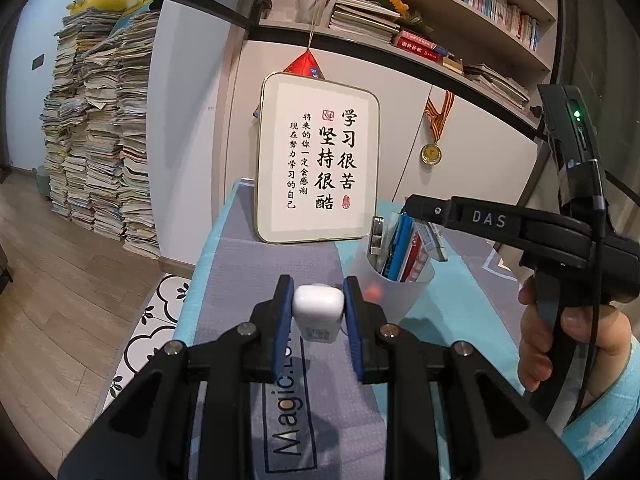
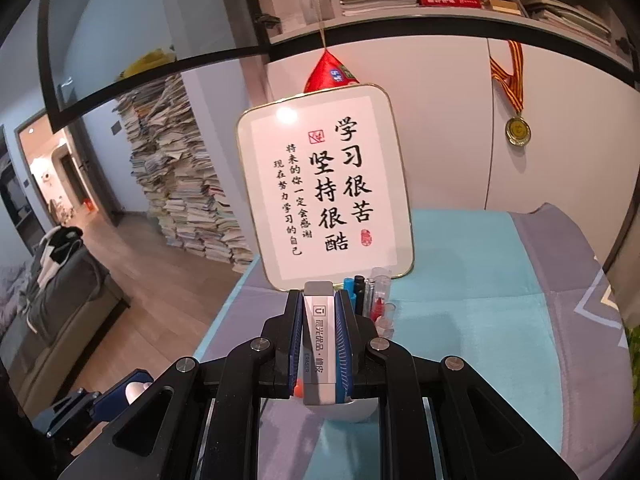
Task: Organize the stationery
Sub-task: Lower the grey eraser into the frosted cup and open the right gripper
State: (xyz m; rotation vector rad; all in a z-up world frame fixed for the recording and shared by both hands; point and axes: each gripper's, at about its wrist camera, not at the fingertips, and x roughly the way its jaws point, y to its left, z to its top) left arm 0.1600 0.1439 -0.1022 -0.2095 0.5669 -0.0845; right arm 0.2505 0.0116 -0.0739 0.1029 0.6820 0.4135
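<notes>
My left gripper (image 1: pixel 319 292) is shut on a small white rounded block (image 1: pixel 319 310) with a barcode label, held above the table cloth just left of a translucent cup (image 1: pixel 394 284). The cup holds pens, a ruler and other flat items. In the right wrist view, my right gripper (image 2: pixel 319 296) is shut on a grey eraser (image 2: pixel 318 340) in a printed sleeve, directly above the cup (image 2: pixel 348 412) and its pens (image 2: pixel 368 296). In the left wrist view the right gripper (image 1: pixel 412 206) hovers over the cup's contents, held by a person's hand (image 1: pixel 560 340).
A framed calligraphy board (image 1: pixel 318 168) leans against the white cabinet behind the cup. The table (image 2: pixel 480 280) wears a blue and grey cloth. A medal (image 1: pixel 431 154) hangs on the cabinet, with shelves of books above. A tall paper stack (image 1: pixel 100 140) stands on the floor at the left.
</notes>
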